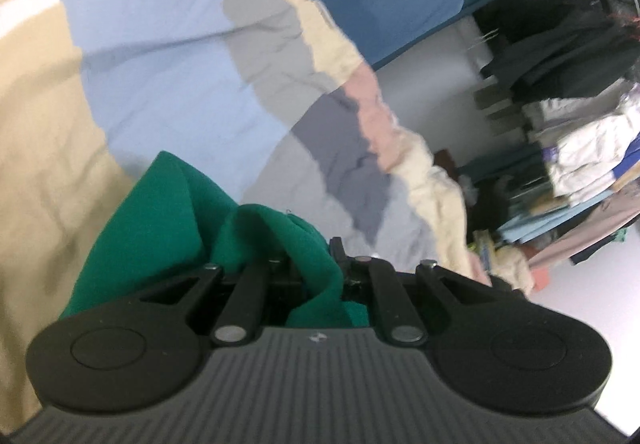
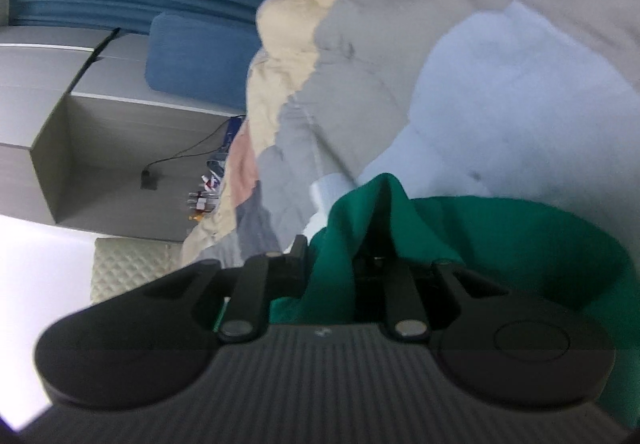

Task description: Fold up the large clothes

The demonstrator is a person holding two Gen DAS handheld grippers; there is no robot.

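A green garment [image 1: 168, 220] is bunched over my left gripper [image 1: 308, 264], which is shut on a fold of it; the fingertips are hidden in the cloth. In the right wrist view the same green garment [image 2: 480, 244] drapes over my right gripper [image 2: 340, 260], which is shut on it too. Both grippers hold the cloth above a bed cover [image 1: 160, 56] with curved bands of pale blue, grey and beige [image 2: 500, 84]. The views are blurred by motion.
A blue pillow [image 1: 384, 12] lies at the bed's far side, also in the right wrist view [image 2: 200, 60]. Stacks of folded clothes [image 1: 580, 160] stand at the right. A white cabinet [image 2: 100, 148] with a cable sits left of the bed.
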